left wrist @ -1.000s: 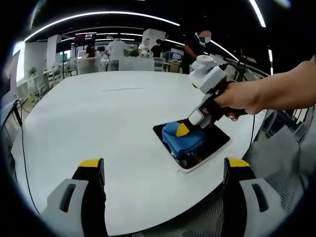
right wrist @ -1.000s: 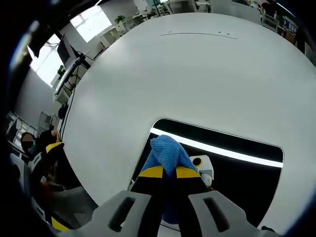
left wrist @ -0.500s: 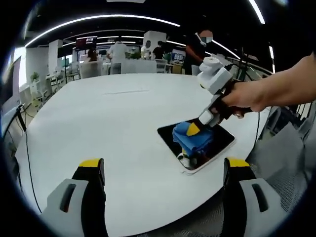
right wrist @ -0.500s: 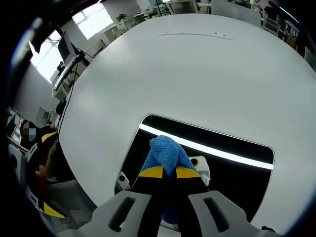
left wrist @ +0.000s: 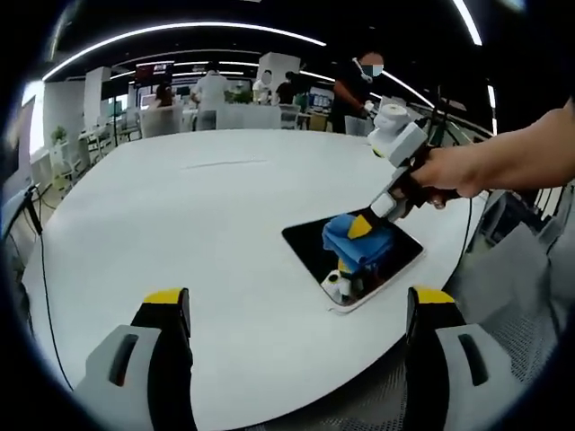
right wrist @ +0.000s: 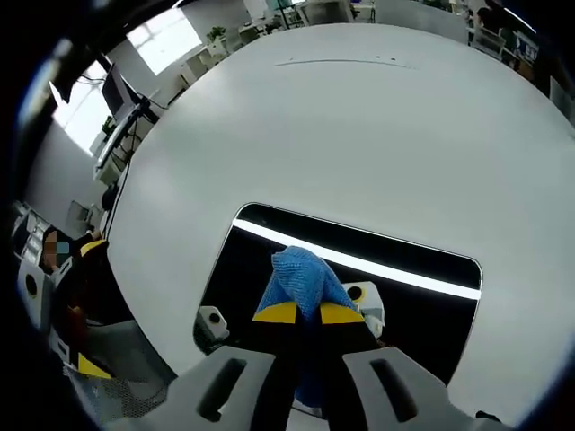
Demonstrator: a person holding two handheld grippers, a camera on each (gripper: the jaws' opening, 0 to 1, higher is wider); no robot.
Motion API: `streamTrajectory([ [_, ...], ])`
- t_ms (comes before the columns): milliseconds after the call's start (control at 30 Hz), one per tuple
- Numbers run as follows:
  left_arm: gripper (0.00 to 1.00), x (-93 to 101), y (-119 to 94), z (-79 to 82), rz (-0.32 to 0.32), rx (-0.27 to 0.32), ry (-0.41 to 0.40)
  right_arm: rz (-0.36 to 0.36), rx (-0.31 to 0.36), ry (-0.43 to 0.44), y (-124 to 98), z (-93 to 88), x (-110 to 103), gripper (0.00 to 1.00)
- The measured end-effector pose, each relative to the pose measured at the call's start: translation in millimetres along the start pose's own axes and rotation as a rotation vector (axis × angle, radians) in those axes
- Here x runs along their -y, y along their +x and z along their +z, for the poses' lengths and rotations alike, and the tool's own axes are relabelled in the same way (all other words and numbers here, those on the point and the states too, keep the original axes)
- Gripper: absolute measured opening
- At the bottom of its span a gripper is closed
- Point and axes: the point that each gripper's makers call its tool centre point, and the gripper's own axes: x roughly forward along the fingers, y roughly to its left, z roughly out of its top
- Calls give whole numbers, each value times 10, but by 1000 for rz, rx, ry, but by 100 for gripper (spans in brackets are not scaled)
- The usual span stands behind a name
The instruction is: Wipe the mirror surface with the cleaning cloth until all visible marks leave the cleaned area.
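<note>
A dark rectangular mirror (left wrist: 316, 249) (right wrist: 422, 260) lies flat on the white round table (left wrist: 198, 224) (right wrist: 359, 126), near its right front edge in the left gripper view. My right gripper (left wrist: 361, 226) (right wrist: 301, 312) is shut on a bunched blue cleaning cloth (left wrist: 356, 244) (right wrist: 301, 274) and presses it onto the mirror glass. A person's hand (left wrist: 454, 171) holds that gripper. My left gripper (left wrist: 296, 301) hovers open above the table's near edge, well short of the mirror, nothing between its jaws. The mirror reflects a ceiling light strip (right wrist: 359, 262) and gripper parts.
People (left wrist: 211, 90) stand among desks far behind the table. A cable (left wrist: 43, 296) hangs along the table's left edge. Grey mesh seating (left wrist: 530, 296) sits off the right side. Screens and windows (right wrist: 162, 40) lie beyond the far left edge.
My right gripper has slid the blue cloth rightward across the mirror toward its far side, uncovering more glass on the near left. The left gripper holds still.
</note>
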Motion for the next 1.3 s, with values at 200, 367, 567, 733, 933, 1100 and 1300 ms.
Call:
streamTrajectory([
  [200,99,13,4,-114,-9,-63,-3,-2,-2,1,-41,-32,76,0],
  [367,99,1,9,-122,-9,-63,-1,-5,3,3,-51,-40,165,0],
  [567,99,6,29,-115,-16,-54,14,-15,8,12,-116,-91,274,0],
  [733,99,2,24,-118,-12,-53,7,-24,12,25,-146,-117,403,0],
  [933,99,4,16,-92,-8,-43,16,-37,12,52,-219,-169,528,0],
  [1100,99,10,15,-90,-12,-43,19,-51,11,61,-259,-203,641,0],
  [1300,98,20,11,-101,-15,-48,23,-64,15,69,-293,-229,728,0],
])
